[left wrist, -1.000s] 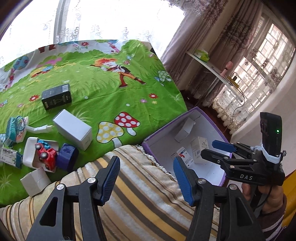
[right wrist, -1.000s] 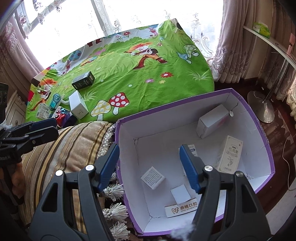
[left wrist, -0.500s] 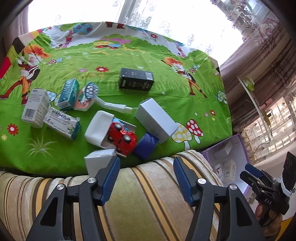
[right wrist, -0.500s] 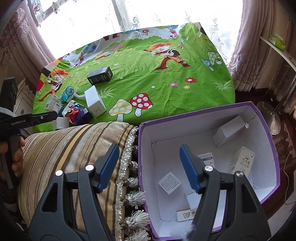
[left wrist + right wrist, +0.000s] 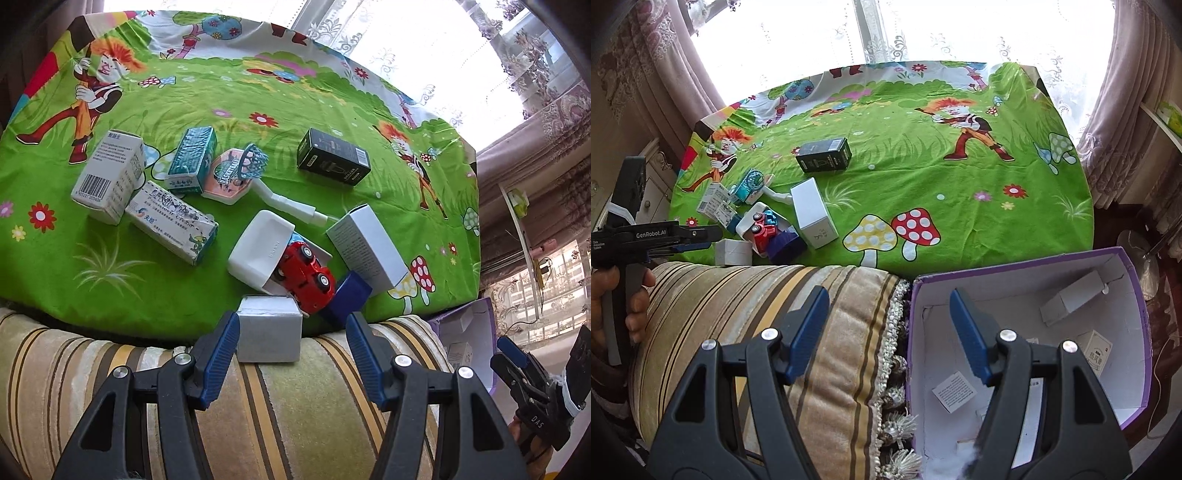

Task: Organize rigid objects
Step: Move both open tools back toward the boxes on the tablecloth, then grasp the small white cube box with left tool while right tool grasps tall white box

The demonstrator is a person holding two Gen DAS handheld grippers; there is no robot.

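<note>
Green cartoon-printed cloth (image 5: 332,110) is covering the bed, with sheer lace curtains (image 5: 886,33) glowing behind it.
Both grippers are hovering empty over a striped velvet cushion (image 5: 757,314): the left gripper (image 5: 291,354) is standing partly open with a small white cardboard box (image 5: 269,334) just beyond its fingers, the right gripper (image 5: 888,332) is gaping beside a purple-walled storage box (image 5: 1137,295) holding several cartons.
</note>
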